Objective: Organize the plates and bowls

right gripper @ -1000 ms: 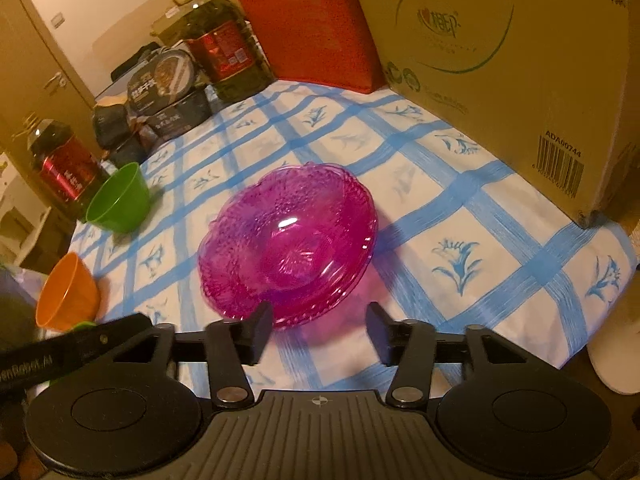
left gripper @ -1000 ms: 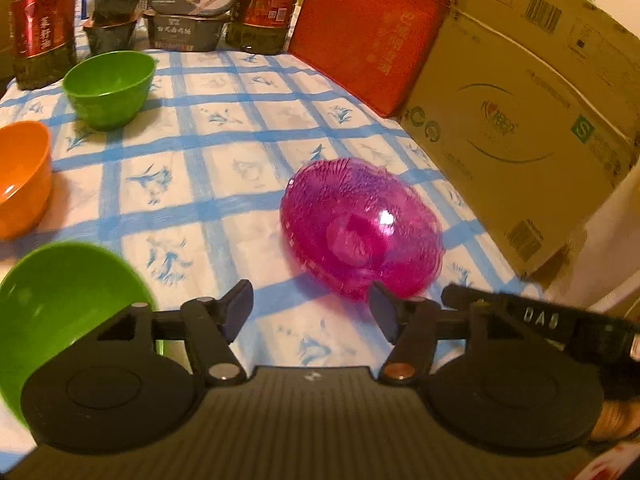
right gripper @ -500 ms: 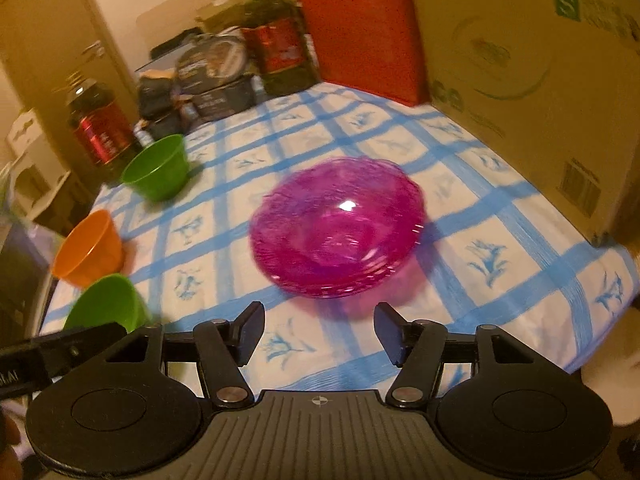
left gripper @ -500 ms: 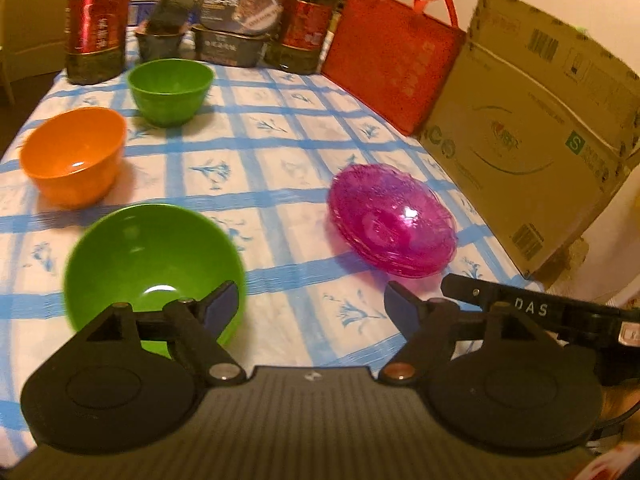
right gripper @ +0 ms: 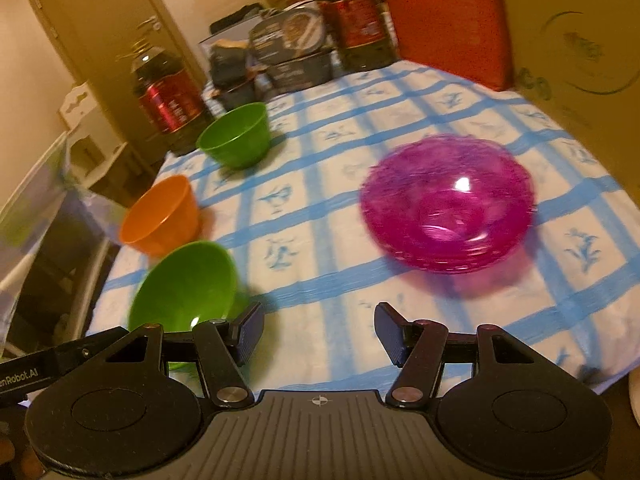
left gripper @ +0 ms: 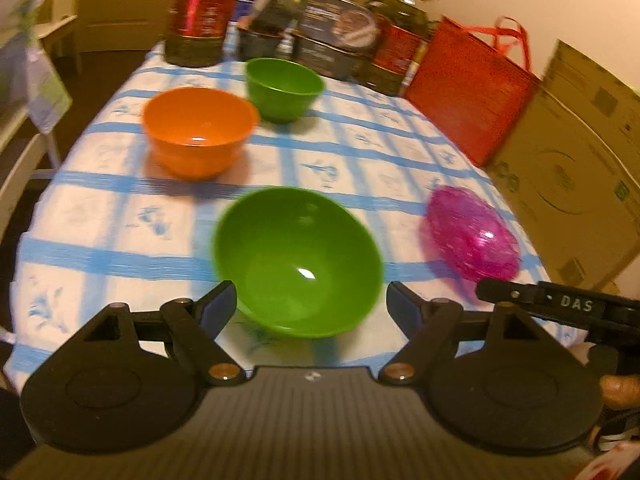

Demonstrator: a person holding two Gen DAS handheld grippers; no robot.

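Green bowl (left gripper: 296, 260) now between left gripper (left gripper: 310, 308) fingers

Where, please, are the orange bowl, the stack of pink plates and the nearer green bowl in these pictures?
orange bowl (left gripper: 199, 128), left wrist view, on its inner wall.
stack of pink plates (right gripper: 446, 204), right wrist view, on the top plate's inside.
nearer green bowl (left gripper: 298, 258), left wrist view, on its inner floor.
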